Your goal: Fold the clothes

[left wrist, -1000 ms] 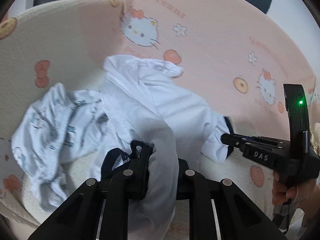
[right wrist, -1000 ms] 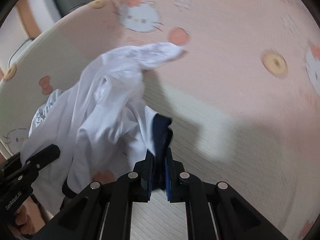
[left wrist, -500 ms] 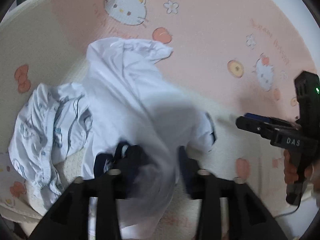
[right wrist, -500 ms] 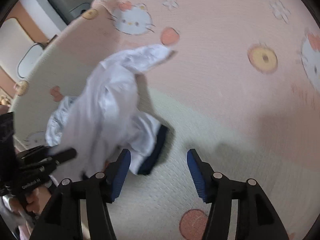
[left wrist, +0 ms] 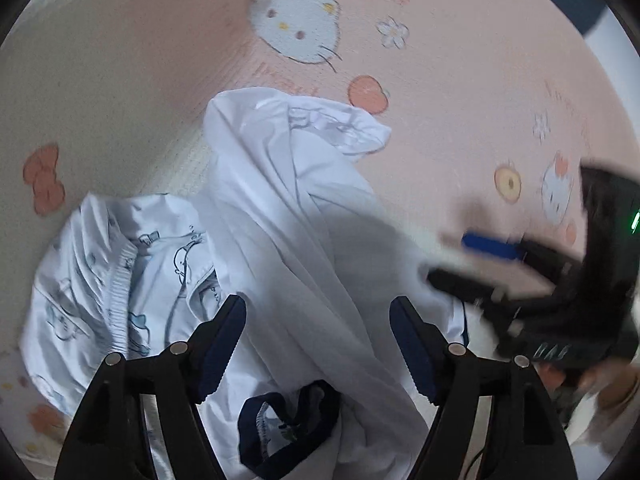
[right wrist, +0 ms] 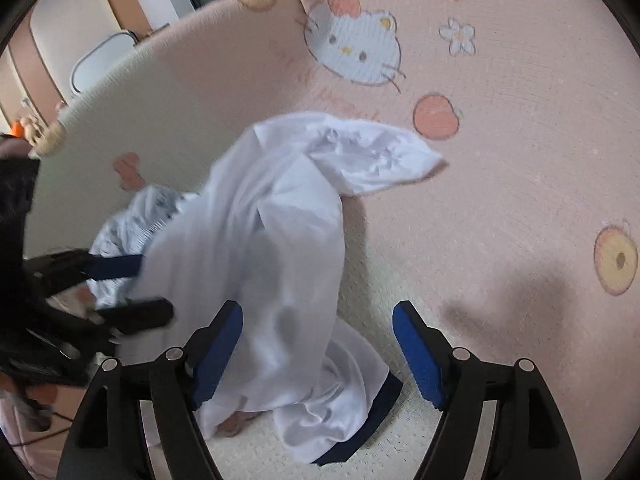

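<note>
White shirt (left wrist: pixel 288 216) lies crumpled on the pink cartoon-print mat (left wrist: pixel 440 92), running from a bunched end near the apple motif down to a navy-trimmed collar (left wrist: pixel 288 412) at the near edge. Its navy-edged sleeve cuff (right wrist: pixel 372 408) rests flat on the mat in the right wrist view. A second, pale printed garment (left wrist: pixel 120 280) sits touching the shirt on its left side, partly under it.

Left gripper (left wrist: pixel 318 344) hangs over the collar region with its fingers spread; cloth lies between them, but the pads do not press on it. Right gripper (right wrist: pixel 318 348) likewise stands wide apart above the sleeve, nothing pinched. Both sets of jaws have just been opening, so the shirt is released and rests on the mat under its own weight.

Judgement: the garment is laid down but not yet flattened; the release probably allows a fresh grip on corners better suited to spreading it before any fold.
</note>
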Demonstrator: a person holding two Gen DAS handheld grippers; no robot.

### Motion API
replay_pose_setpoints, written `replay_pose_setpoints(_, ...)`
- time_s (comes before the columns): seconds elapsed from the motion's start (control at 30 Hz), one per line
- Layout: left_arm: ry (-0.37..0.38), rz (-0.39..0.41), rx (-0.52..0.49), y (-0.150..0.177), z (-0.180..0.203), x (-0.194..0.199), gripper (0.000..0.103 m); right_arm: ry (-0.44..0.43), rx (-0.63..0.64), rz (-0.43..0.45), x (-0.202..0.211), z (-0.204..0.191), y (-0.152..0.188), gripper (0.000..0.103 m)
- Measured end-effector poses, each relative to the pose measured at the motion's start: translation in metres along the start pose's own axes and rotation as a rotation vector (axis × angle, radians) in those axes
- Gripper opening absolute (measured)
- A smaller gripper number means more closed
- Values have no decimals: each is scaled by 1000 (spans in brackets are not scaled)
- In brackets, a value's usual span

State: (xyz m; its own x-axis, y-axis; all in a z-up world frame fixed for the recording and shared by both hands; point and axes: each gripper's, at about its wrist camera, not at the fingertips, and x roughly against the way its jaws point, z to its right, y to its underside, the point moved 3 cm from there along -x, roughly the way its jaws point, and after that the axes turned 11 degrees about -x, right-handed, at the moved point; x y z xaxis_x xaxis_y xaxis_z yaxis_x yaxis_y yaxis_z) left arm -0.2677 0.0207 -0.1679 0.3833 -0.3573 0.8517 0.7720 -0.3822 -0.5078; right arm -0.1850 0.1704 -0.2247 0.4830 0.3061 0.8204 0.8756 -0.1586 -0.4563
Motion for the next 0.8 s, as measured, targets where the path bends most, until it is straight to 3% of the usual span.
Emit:
replay_pose_setpoints(0.17,-41,20,-27,9,8,3,73,-5,-37,-89,-7,7,21,77)
replay_pose_setpoints(0.4,-39,6,-54,10,20,-2,72,40,25,-39,21,0,22,77)
replay_pose_setpoints(0.43,-38,3,-62,10,22,-3,69,27,9,-41,24,2,21,77)
replay_pose_setpoints(0.5,-23,-19,-74,13,24,-9,43,-5,-30,-46,26,5,19,77)
replay_pose_setpoints(0.57,8,-43,-69,17,27,-15,39,-26,-74,-52,27,10,20,77)
replay_pose_setpoints(0.6,28,-46,-61,19,28,-16,29,-21,-99,-61,24,12,21,77)
replay_pose_setpoints(0.8,134,-24,2,29,28,-16,21,-65,-191,-113,17,22,30,77)
